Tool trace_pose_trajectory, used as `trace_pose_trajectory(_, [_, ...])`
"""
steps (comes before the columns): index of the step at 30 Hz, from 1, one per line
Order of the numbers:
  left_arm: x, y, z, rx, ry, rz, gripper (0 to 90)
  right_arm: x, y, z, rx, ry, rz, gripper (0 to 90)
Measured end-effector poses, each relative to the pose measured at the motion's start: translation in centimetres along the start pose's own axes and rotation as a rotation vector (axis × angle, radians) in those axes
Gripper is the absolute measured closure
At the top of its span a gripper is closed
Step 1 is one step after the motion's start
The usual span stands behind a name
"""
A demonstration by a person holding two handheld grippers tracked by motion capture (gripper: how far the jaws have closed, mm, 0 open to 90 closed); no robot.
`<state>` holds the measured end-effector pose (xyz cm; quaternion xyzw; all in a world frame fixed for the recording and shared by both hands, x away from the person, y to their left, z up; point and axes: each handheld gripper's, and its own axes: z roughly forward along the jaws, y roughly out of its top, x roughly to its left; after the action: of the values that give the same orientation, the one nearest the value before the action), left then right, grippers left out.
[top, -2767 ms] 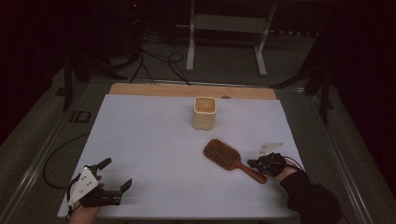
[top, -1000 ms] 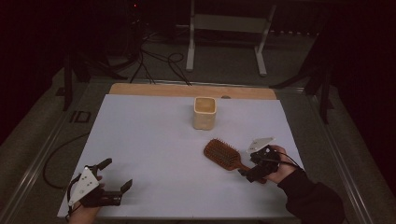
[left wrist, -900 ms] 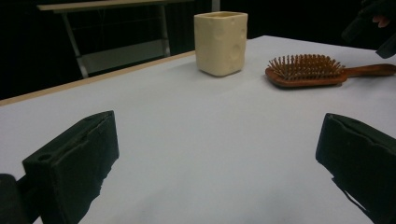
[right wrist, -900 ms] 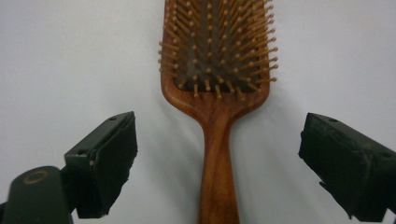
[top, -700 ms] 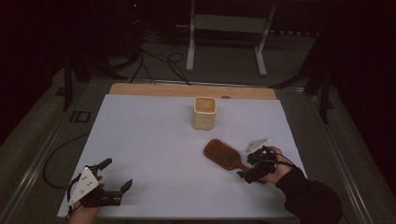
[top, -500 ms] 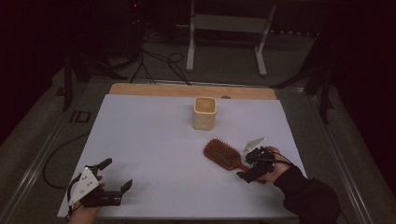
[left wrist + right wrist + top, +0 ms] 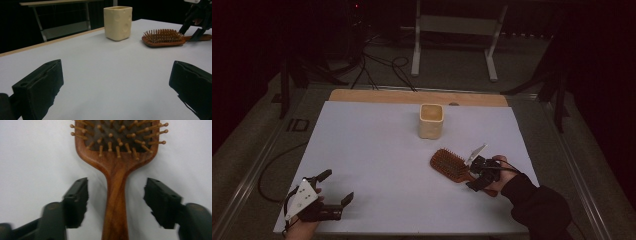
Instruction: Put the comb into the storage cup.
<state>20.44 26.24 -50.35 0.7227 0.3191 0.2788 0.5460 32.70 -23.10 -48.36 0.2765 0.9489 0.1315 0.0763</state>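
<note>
At desk's right edge, our right gripper [image 7: 116,202] straddles wooden hairbrush [image 7: 452,165] handle, jaws just closing, gaps either side, no grip yet. Brush lies flat, bristles up, near cream cup [image 7: 431,120]. Left gripper [image 7: 329,192] idles, jaws apart. Next, we judge: squeeze handle, lift.

The high view is looking down over the whole tabletop [image 7: 377,150], while both gripper views are skimming it closely, sharing the hairbrush [image 7: 116,170].
</note>
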Motion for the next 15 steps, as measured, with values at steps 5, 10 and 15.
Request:
trace_pose_trajectory(5, [0.0, 0.0, 0.0, 0.000, 0.000, -0.002, 0.0, -0.1, 0.7, 0.5, 0.057, 0.019, 0.027, 45.2])
trace_pose_trajectory(10, [0.1, 0.0, 0.0, -0.003, 0.000, -0.003, 0.0, -0.1, 1.1, 0.8, 0.088, 0.027, 0.038, 54.2])
trace_pose_trajectory(15, [0.1, 0.0, 0.0, -0.002, 0.001, -0.005, 0.0, -0.2, 1.5, 1.0, 0.133, 0.024, 0.041, 63.7])
